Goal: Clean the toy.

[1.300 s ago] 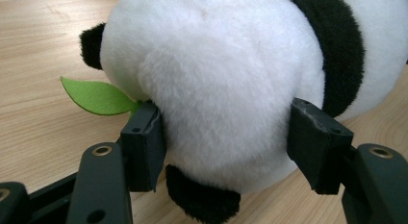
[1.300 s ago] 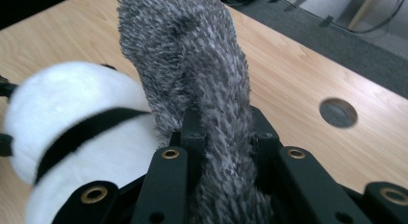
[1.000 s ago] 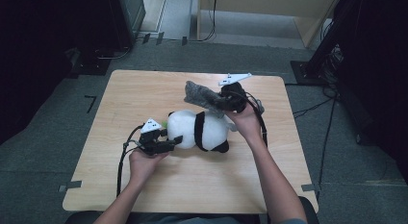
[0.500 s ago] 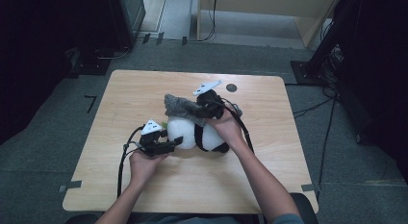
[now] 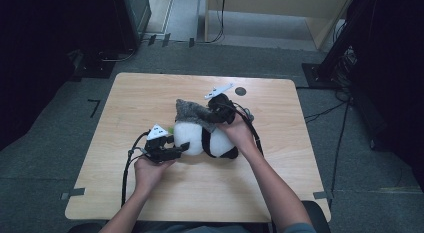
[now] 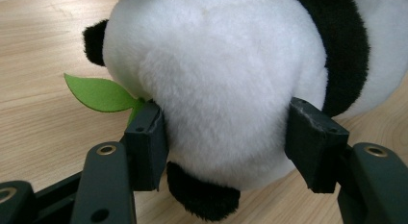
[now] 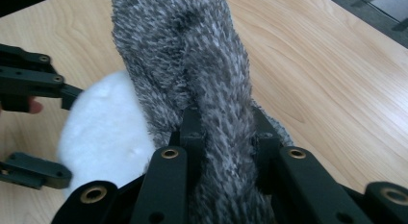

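A black-and-white plush panda (image 5: 205,140) lies on its side at the middle of the wooden table (image 5: 150,93), with a green felt leaf (image 6: 98,93) at its head. My left gripper (image 5: 181,149) has its jaws on both sides of the white head (image 6: 216,89). They have just been closing, and the pads press into the fur. My right gripper (image 5: 210,117) is shut on a grey furry piece (image 7: 202,80), which drapes over the top of the panda (image 7: 101,132). The left gripper (image 7: 67,135) also shows in the right gripper view, at the left.
A small dark round spot (image 5: 240,91) marks the table near its far edge. Cables trail from both grippers over the tabletop. Dark equipment stands (image 5: 340,58) and cables sit on the grey floor around the table.
My right gripper has carried the grey furry piece leftward and down, from the table's far right onto the panda. The left gripper and the panda have stayed put.
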Tool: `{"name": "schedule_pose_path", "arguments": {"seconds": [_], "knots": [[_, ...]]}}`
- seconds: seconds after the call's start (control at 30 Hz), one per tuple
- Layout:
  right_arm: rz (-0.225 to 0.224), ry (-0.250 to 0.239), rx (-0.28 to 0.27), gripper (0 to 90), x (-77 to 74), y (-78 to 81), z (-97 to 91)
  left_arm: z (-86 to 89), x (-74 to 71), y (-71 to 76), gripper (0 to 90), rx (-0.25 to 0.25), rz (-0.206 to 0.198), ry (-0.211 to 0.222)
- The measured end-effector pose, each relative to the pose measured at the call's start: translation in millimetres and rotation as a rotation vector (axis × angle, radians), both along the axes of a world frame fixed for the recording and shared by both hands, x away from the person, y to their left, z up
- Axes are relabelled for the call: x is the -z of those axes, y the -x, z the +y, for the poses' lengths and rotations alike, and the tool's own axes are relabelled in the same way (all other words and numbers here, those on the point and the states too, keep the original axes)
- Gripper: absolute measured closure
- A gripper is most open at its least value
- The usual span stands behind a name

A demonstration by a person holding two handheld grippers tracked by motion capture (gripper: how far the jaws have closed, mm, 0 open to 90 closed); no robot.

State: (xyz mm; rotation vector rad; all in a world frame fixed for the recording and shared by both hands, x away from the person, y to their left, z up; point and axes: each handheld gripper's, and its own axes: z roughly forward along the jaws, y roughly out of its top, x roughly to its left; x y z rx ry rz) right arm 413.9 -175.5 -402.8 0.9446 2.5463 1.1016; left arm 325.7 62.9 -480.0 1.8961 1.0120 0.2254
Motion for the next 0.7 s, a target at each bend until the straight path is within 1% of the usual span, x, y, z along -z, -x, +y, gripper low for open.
{"name": "schedule_pose_path", "arguments": {"seconds": [0.2, 0.3, 0.43, 0.7], "knots": [[0.020, -0.015, 0.050, 74.8, -1.6, -7.3, -20.0, 1.2, 0.5, -0.9, 38.1, 0.000, 0.010, 0.009], [0.020, -0.024, 0.071, 75.0, -3.0, -9.6, -31.8, 1.4, 0.5, -1.1, 38.3, 0.001, 0.014, 0.011], [0.032, -0.034, 0.096, 75.1, -5.2, -9.7, -46.4, 1.7, 0.3, -2.2, 38.5, 0.004, 0.019, 0.014], [0.030, -0.059, 0.138, 75.1, -6.2, -9.2, -74.2, 3.0, 0.9, -2.8, 38.3, 0.012, 0.017, 0.024]]}}
